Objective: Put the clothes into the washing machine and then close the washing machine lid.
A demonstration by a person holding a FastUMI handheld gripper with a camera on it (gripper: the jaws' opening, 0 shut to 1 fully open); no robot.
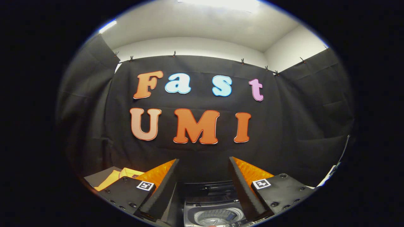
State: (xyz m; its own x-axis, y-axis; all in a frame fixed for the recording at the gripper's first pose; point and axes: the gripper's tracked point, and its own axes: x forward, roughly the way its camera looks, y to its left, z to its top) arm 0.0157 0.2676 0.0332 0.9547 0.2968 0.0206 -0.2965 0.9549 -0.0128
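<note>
My gripper [203, 164] is held high and open, its two orange-backed fingers [157, 176] spread wide with nothing between them. Below and between the fingers stands the top-loading washing machine [214, 208], its lid raised at the back and the round steel drum [219, 217] showing. A yellow-orange garment [118, 176] lies on a dark surface to the left, beyond the left finger.
The black booth cloth hangs close behind the washing machine and wraps both sides. A pale strip [331, 173] runs down at the far right by the cloth's edge.
</note>
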